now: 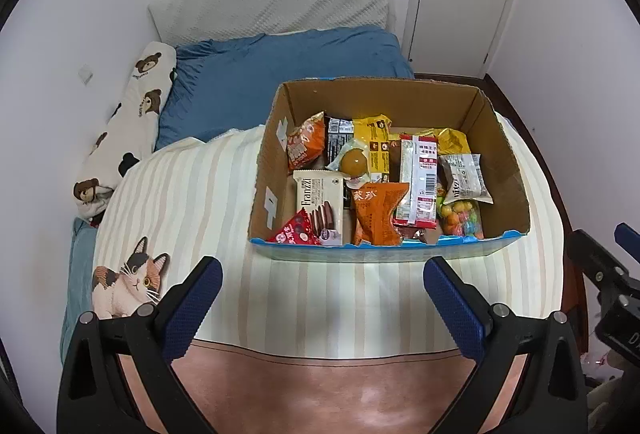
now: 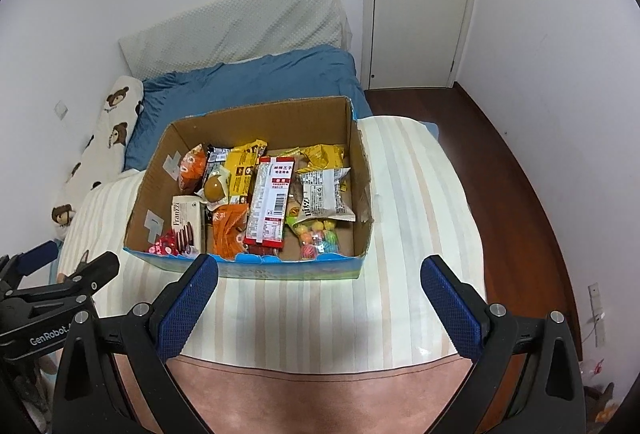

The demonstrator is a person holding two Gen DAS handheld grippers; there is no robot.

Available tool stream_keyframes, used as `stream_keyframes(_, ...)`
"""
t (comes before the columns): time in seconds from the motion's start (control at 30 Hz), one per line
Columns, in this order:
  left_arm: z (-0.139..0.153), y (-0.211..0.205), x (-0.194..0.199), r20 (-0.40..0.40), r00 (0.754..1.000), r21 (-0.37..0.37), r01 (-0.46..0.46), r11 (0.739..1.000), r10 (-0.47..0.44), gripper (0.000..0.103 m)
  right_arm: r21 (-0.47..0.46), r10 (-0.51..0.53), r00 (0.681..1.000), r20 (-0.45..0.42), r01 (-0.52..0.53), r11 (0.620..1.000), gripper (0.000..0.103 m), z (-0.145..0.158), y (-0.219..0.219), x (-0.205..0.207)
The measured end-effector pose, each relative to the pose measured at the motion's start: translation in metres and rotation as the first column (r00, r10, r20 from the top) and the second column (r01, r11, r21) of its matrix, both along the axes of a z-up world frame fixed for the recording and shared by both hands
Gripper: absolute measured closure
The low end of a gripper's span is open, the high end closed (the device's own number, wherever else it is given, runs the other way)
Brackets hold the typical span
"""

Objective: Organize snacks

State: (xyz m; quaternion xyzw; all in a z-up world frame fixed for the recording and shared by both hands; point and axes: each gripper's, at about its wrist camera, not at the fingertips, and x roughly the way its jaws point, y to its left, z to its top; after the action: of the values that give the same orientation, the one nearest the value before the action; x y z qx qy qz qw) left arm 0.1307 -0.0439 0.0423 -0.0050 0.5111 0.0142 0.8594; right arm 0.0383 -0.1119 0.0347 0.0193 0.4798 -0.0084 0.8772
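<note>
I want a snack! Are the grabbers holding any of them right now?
No, nothing is held. The left gripper and right gripper are both open and empty, short of the cardboard box of snacks.

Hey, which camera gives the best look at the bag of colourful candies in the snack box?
The left wrist view shows the bag of colourful candies best: larger, nearly unobstructed, in the cardboard box's near right corner. In the right wrist view the same bag is smaller, its top tucked under a white packet.
</note>
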Motion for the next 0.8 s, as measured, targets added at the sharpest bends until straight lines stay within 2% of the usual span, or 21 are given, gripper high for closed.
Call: stream_keyframes(0.8, 0.004, 0.0015, 0.0028, 0.003, 1.0, -0.018, -0.007, 1.0, 0.008, 0.0, -0.006, -0.008, 1.0, -0.019, 0.008, 1.0, 0.0, -0.0031, 0.0005, -0.0003)
